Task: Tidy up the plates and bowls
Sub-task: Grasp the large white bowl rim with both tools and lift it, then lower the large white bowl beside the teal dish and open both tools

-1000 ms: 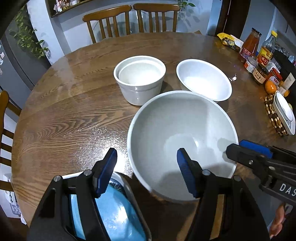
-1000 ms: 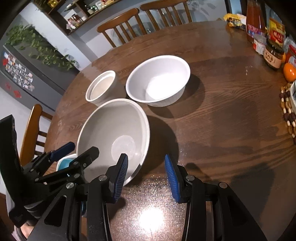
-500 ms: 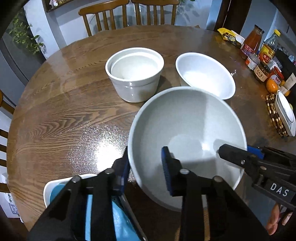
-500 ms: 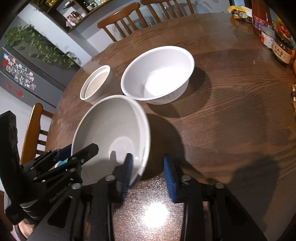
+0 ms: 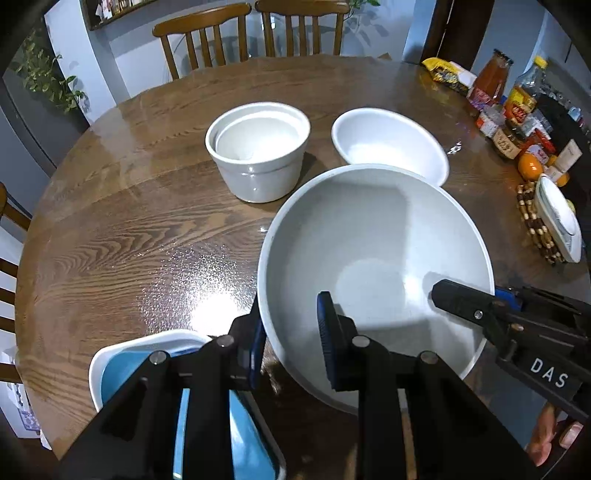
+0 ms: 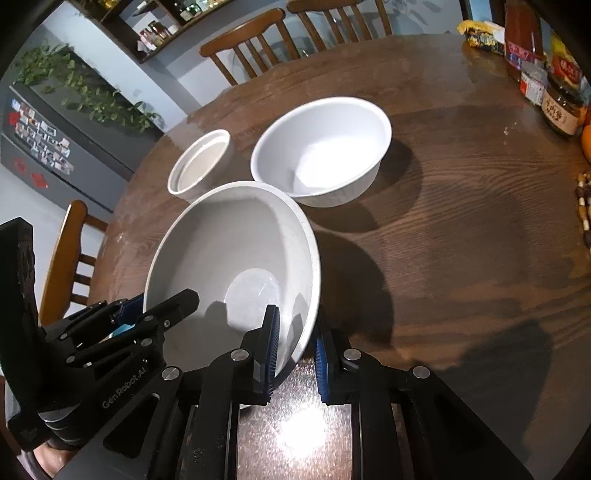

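1. Round and dark, the wooden table [image 5: 122, 236] fills both views, with wooden chairs [image 5: 207, 33] at its far edge and a leafy plant [image 6: 88, 92] against the grey wall behind.
2. Jars and bottles [image 5: 509, 110] crowd the table's right edge, beside an orange [image 5: 530, 166] and a beaded mat [image 5: 535, 225] with a white dish on it.
3. Nearest me sits the large grey bowl [image 5: 373, 254], its near side tipped up off the wood, as the right wrist view shows.
4. My left gripper [image 5: 291, 339] is clamped on the bowl's left rim, one blue pad outside the wall and one inside.
5. My right gripper [image 6: 295, 350] straddles the bowl's right rim, one pad inside and one outside; its jaws are closing, and the pads sit against the wall.
6. Behind the grey bowl stands a white straight-sided crock [image 5: 258, 147], apart from it.
7. To the crock's right is a white round bowl [image 5: 388, 144], just behind the grey bowl's far rim; whether they touch I cannot tell.
8. Under my left gripper, at the table's near edge, lies a white dish with a blue inside [image 5: 122, 369].
9. A bit of a hand [image 5: 554, 439] shows at the lower right of the left wrist view.
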`<state>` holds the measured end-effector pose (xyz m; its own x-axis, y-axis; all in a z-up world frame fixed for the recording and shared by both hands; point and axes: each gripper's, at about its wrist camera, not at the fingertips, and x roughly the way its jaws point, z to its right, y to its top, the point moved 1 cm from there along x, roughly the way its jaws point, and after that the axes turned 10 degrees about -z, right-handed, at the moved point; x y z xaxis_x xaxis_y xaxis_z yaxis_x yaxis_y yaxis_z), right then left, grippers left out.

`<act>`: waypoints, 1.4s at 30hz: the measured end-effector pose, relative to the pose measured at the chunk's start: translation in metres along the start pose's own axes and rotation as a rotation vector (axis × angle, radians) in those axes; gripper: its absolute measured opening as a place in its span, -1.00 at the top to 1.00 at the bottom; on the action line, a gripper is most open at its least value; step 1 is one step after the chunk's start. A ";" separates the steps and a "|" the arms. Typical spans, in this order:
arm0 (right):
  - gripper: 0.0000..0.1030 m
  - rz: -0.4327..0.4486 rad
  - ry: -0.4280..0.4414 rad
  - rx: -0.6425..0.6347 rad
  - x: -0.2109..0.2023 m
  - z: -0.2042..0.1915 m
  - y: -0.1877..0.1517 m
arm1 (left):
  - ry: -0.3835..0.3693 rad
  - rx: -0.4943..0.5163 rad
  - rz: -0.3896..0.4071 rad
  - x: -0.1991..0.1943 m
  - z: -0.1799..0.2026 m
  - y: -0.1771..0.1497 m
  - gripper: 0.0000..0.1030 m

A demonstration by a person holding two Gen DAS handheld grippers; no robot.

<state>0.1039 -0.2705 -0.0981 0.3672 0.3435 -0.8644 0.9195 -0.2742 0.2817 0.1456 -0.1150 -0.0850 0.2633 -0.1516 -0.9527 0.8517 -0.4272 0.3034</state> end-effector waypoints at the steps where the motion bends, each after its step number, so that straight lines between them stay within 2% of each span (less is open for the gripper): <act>1: 0.63 0.004 -0.002 -0.004 -0.004 -0.001 -0.003 | 0.000 0.006 0.005 -0.004 0.002 -0.003 0.53; 7: 0.63 0.001 -0.018 -0.022 -0.021 0.002 -0.021 | -0.033 0.033 -0.003 -0.015 0.011 -0.023 0.53; 14: 0.63 -0.059 -0.040 -0.003 -0.014 0.012 -0.049 | -0.054 0.067 -0.049 -0.006 0.024 -0.050 0.53; 20: 0.63 -0.078 -0.050 0.015 -0.008 0.015 -0.060 | -0.047 0.077 -0.068 0.002 0.032 -0.058 0.53; 35: 0.63 -0.040 -0.057 0.027 -0.012 0.014 -0.059 | -0.002 0.076 -0.052 0.011 0.032 -0.054 0.49; 38: 0.63 -0.034 -0.053 0.031 -0.013 0.013 -0.058 | -0.009 0.071 -0.049 0.010 0.031 -0.054 0.32; 40: 0.63 -0.023 -0.045 0.041 -0.018 0.014 -0.058 | -0.001 0.055 -0.033 0.005 0.027 -0.053 -0.19; 42: 0.63 0.001 -0.056 0.049 -0.025 0.016 -0.057 | -0.003 0.037 -0.011 -0.001 0.021 -0.054 -0.32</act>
<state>0.0397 -0.2783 -0.0990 0.3580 0.2926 -0.8867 0.9109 -0.3181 0.2628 0.0901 -0.1102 -0.1000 0.2530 -0.1490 -0.9559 0.8372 -0.4615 0.2936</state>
